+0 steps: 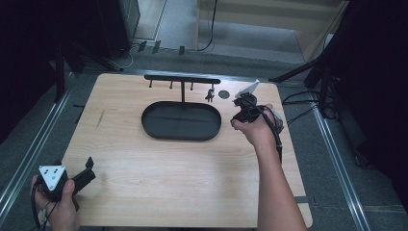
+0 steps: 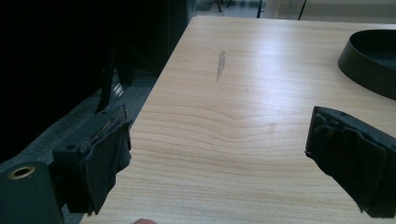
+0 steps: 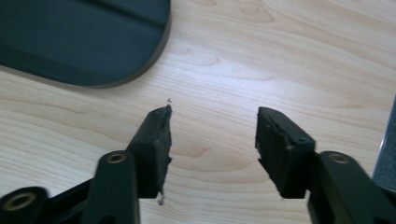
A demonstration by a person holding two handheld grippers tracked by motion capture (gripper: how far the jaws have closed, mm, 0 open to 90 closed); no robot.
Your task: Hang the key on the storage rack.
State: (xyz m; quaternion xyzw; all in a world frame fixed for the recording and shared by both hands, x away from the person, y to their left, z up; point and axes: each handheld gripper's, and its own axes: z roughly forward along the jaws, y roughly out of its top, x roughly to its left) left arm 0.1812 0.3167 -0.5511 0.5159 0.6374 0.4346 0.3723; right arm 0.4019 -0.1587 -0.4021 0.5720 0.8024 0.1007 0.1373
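keys [image 1: 210, 94] on the rack [image 1: 182, 80] too small to make out.

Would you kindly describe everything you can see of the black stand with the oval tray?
The black stand looks like matte metal or plastic. Its base is a shallow oval tray with a low raised rim, lying flat on the wooden table toward the far middle. A thin upright post rises from the tray's far edge and carries a horizontal bar with short pegs hanging below. A small dark item hangs near the bar's right end. Neither gripper touches it.
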